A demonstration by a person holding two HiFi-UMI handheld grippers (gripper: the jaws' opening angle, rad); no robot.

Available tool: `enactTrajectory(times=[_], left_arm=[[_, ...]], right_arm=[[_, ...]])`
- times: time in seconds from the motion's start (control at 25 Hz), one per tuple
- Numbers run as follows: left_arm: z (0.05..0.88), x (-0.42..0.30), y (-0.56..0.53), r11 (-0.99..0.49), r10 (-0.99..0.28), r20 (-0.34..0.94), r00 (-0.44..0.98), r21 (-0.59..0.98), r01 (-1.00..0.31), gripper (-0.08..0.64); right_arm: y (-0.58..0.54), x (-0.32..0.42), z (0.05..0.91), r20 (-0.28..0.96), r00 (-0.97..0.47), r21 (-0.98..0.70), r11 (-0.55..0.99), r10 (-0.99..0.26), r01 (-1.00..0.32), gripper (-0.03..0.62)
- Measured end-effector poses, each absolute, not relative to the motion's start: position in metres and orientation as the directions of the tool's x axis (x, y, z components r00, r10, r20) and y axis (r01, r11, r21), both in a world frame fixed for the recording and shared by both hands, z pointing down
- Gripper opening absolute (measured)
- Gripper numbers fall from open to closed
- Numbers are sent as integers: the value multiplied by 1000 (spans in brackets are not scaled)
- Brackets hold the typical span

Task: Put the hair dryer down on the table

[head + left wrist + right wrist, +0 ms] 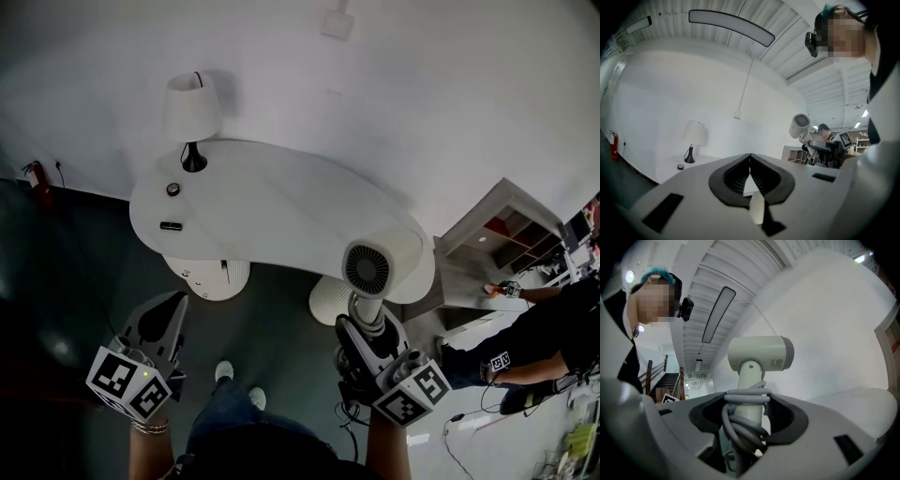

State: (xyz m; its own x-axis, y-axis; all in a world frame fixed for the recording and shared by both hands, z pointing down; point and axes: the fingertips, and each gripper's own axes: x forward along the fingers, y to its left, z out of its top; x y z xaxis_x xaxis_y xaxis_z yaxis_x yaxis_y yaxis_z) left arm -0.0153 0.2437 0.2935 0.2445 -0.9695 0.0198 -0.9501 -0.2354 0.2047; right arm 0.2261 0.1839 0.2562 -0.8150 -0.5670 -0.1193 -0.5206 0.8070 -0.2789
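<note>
The white hair dryer point(371, 266) stands upright in my right gripper point(362, 328), its round rear grille facing the head camera. It hangs over the near right edge of the curved white table point(272, 206). In the right gripper view the jaws are shut on the hair dryer point(759, 352) by its handle, which has the grey cord point(743, 420) coiled round it, inside my right gripper point(747, 411). My left gripper point(172, 302) is low at the left, short of the table, its jaw tips meeting with nothing between them. The left gripper view shows my left gripper point(750, 157) and the hair dryer point(800, 124) far right.
A white lamp point(192, 112) with a black base stands at the table's far left, near a small round black thing point(172, 188) and a small dark block point(171, 225). A shelf unit point(497, 234) and a crouching person point(534, 337) are at the right. A fire extinguisher point(36, 176) hangs far left.
</note>
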Motion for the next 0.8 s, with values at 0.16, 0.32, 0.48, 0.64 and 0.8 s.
enactTrajectory(times=[0.16,0.32,0.48,0.64,0.8], left_arm=[[288,-23,230,-257,-964,18,266,202,-945,17],[285,-32,213,-273,-959,14,282,202,-940,17],[284,-41,198,-302,-950,20,313,206,-931,17],[278,-55,180,-319,-944,19,330,202,-926,17],[274,-66,164,-339,-937,15,349,196,-920,17]], right_arm=[[173,216,252,-119,-806,-282,798,-580,-533,261],[165,208,250,-117,-798,-289,789,-591,-542,261],[154,197,249,-109,-787,-290,777,-607,-559,261],[140,185,244,-112,-776,-298,766,-621,-570,261],[128,173,241,-116,-765,-309,755,-633,-578,261]])
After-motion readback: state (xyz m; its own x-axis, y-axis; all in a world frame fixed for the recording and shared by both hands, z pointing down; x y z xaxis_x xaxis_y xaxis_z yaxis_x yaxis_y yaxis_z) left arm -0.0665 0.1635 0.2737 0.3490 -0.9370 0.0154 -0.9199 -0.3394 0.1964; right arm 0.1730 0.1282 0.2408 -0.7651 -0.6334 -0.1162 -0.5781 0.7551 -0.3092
